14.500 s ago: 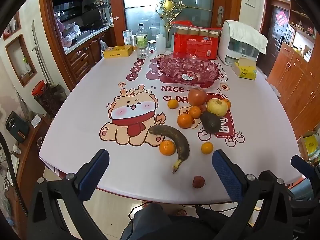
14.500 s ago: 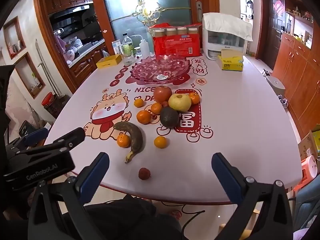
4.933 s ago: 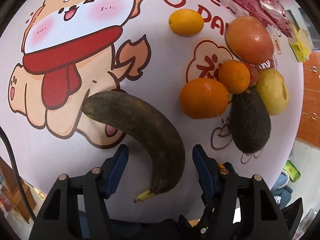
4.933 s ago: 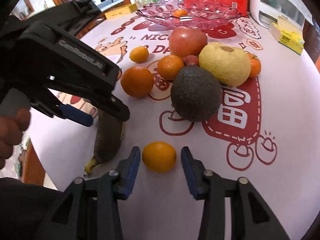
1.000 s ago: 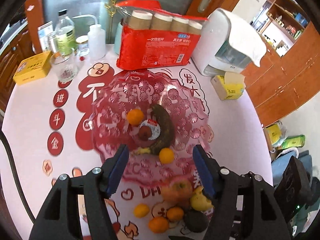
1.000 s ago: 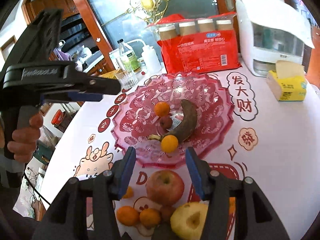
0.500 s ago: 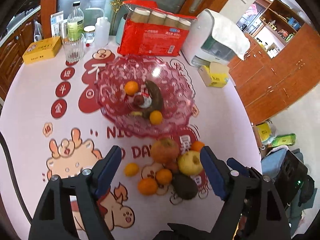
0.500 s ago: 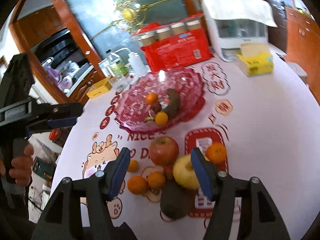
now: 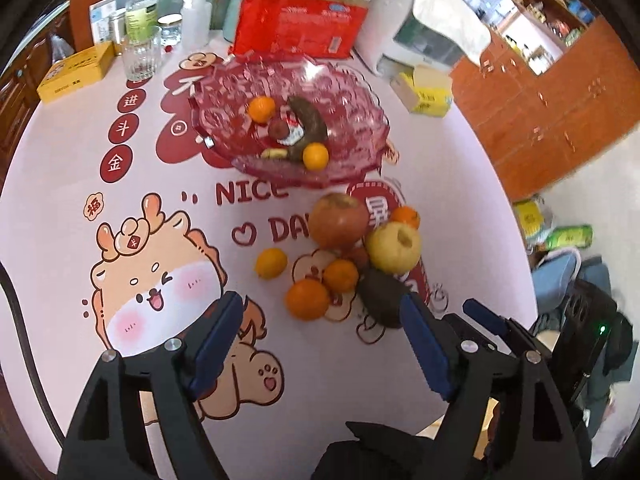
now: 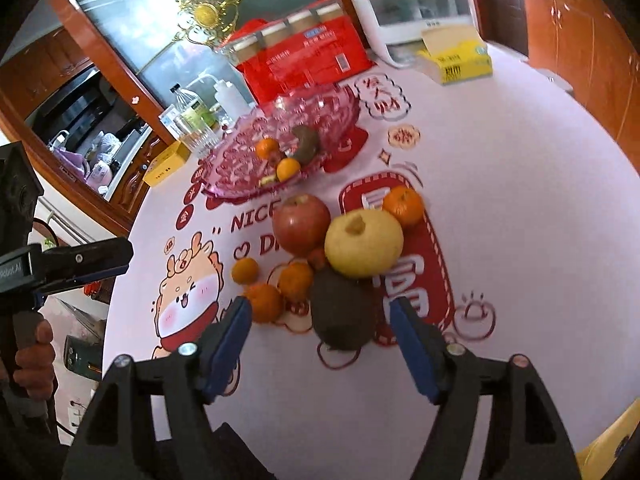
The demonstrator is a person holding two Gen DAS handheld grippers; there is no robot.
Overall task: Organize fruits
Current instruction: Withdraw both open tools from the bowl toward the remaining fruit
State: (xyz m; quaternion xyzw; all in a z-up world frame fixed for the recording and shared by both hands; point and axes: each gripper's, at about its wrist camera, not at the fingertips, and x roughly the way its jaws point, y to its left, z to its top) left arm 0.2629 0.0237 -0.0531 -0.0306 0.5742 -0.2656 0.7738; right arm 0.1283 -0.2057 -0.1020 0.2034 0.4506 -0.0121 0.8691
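Table [image 9: 60,184], printed cloth. On it: glass bowl [image 9: 360,120], loose fruit cluster [image 9: 352,256], red pack [image 9: 296,28], bottles [image 9: 140,12], tissue box [image 9: 428,94], yellow box [image 9: 76,72].

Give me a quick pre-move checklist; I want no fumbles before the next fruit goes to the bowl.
1. Right gripper free of fruit: ok, jaws just opening.
2. Left gripper free of fruit: ok, open.
3. Avocado lined up ahead of the right gripper: ok.
4. Avocado clear of neighbours: not ok, the yellow apple touches it.
5. Room in the pink bowl: ok.
6. Avocado's firmness: cannot tell.
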